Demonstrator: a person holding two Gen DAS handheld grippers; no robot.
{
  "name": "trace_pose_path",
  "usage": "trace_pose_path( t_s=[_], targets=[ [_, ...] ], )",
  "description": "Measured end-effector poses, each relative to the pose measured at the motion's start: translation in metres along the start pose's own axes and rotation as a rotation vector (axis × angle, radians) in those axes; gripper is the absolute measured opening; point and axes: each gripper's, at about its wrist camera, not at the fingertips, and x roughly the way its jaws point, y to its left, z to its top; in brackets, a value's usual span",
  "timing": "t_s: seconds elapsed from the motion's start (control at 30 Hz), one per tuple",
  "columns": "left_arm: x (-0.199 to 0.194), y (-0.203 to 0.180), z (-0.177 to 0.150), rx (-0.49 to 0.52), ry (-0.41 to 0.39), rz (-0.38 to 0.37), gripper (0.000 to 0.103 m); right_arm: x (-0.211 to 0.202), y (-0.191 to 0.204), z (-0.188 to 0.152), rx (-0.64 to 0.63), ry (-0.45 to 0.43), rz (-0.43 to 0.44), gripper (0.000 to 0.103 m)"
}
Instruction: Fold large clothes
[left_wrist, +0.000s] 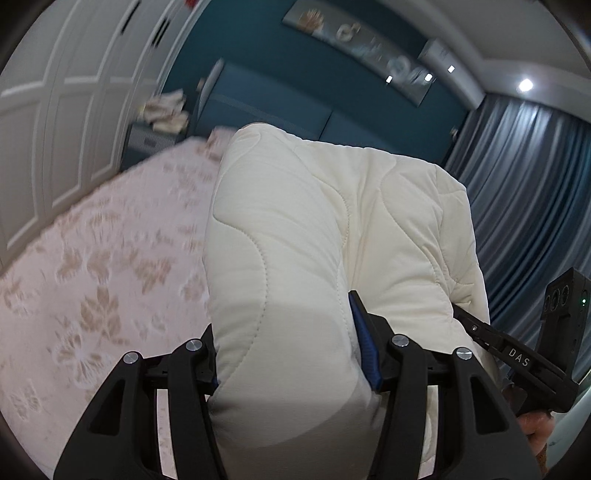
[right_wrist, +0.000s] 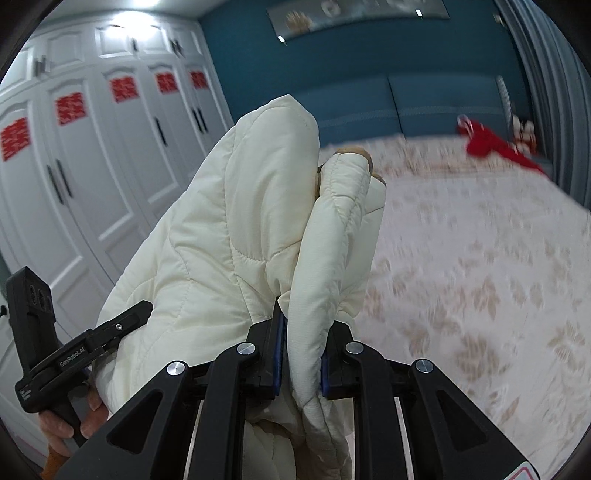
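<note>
In the left wrist view, the left gripper (left_wrist: 291, 354) is clamped on a thick bunch of a cream quilted coat (left_wrist: 314, 229). The puffy cloth fills the whole gap between its two fingers and stands up in a big lump in front of the camera. The coat is up in the air, above a bed (left_wrist: 92, 266) with a pale leaf-pattern cover. The right gripper (left_wrist: 480, 332) shows at the right edge, biting the same coat just beside it. Behind are a white wardrobe (left_wrist: 55, 110), a blue headboard (left_wrist: 277, 99) and grey curtains (left_wrist: 528, 192). In the right wrist view, the right gripper (right_wrist: 301, 354) is squeezed tight on a thin folded edge of the cream quilted coat (right_wrist: 229, 221), with its blue pads pressing on both sides. The left gripper (right_wrist: 122, 325) is at the lower left, with a hand (right_wrist: 66, 421) holding its handle. Some red cloth (right_wrist: 491, 147) lies far off on the bed (right_wrist: 480, 277). The coat looks bunched up, not flat and not neat yet. I think the folding is at an early or middle point: the coat must be laid on the bed, and the sides and sleeves folded in.
</note>
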Motion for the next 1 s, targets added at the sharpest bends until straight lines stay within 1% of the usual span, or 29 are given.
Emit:
trace_pose_path(
  t_s=[0.17, 0.23, 0.33, 0.4, 0.47, 0.5, 0.53, 0.57, 0.6, 0.67, 0.7, 0.8, 0.83, 0.87, 0.93, 1.0],
  targets=[
    [0.064, 0.022, -0.038, -0.016, 0.139, 0.051, 0.052, 0.067, -0.046, -0.045, 0.096, 0.151, -0.038, 0.016],
    [0.091, 0.033, -0.058, -0.016, 0.198, 0.083, 0.052, 0.090, -0.063, -0.065, 0.135, 0.209, -0.046, 0.016],
    [0.121, 0.045, -0.084, -0.008, 0.275, 0.129, 0.052, 0.123, -0.085, -0.096, 0.188, 0.293, -0.061, 0.016],
    [0.131, 0.051, -0.096, -0.004, 0.295, 0.156, 0.054, 0.137, -0.092, -0.112, 0.197, 0.324, -0.065, 0.016],
    [0.134, 0.056, -0.103, -0.007, 0.287, 0.163, 0.058, 0.145, -0.097, -0.124, 0.206, 0.325, -0.059, 0.018],
    [0.135, 0.060, -0.105, -0.015, 0.290, 0.171, 0.060, 0.147, -0.098, -0.126, 0.215, 0.327, -0.056, 0.020],
    [0.137, 0.064, -0.108, -0.024, 0.297, 0.182, 0.064, 0.151, -0.100, -0.129, 0.227, 0.333, -0.054, 0.022],
    [0.139, 0.067, -0.111, -0.036, 0.305, 0.194, 0.069, 0.155, -0.102, -0.131, 0.237, 0.343, -0.058, 0.028],
    [0.140, 0.069, -0.113, -0.051, 0.310, 0.201, 0.070, 0.156, -0.103, -0.132, 0.246, 0.353, -0.065, 0.033],
    [0.133, 0.069, -0.113, -0.073, 0.318, 0.211, 0.072, 0.146, -0.103, -0.128, 0.260, 0.368, -0.078, 0.035],
    [0.126, 0.067, -0.111, -0.073, 0.322, 0.230, 0.072, 0.139, -0.103, -0.126, 0.259, 0.366, -0.090, 0.035],
    [0.099, 0.057, -0.104, -0.067, 0.325, 0.322, 0.072, 0.092, -0.093, -0.113, 0.218, 0.296, -0.169, 0.036],
    [0.087, 0.050, -0.102, -0.052, 0.318, 0.359, 0.072, 0.073, -0.085, -0.109, 0.188, 0.271, -0.182, 0.036],
    [0.079, 0.044, -0.101, -0.037, 0.312, 0.383, 0.072, 0.058, -0.078, -0.108, 0.167, 0.266, -0.180, 0.038],
    [0.063, 0.031, -0.099, 0.010, 0.305, 0.426, 0.072, 0.043, -0.067, -0.112, 0.146, 0.282, -0.170, 0.038],
    [0.050, 0.014, -0.100, 0.059, 0.299, 0.472, 0.072, 0.036, -0.055, -0.120, 0.120, 0.301, -0.161, 0.038]
  ],
)
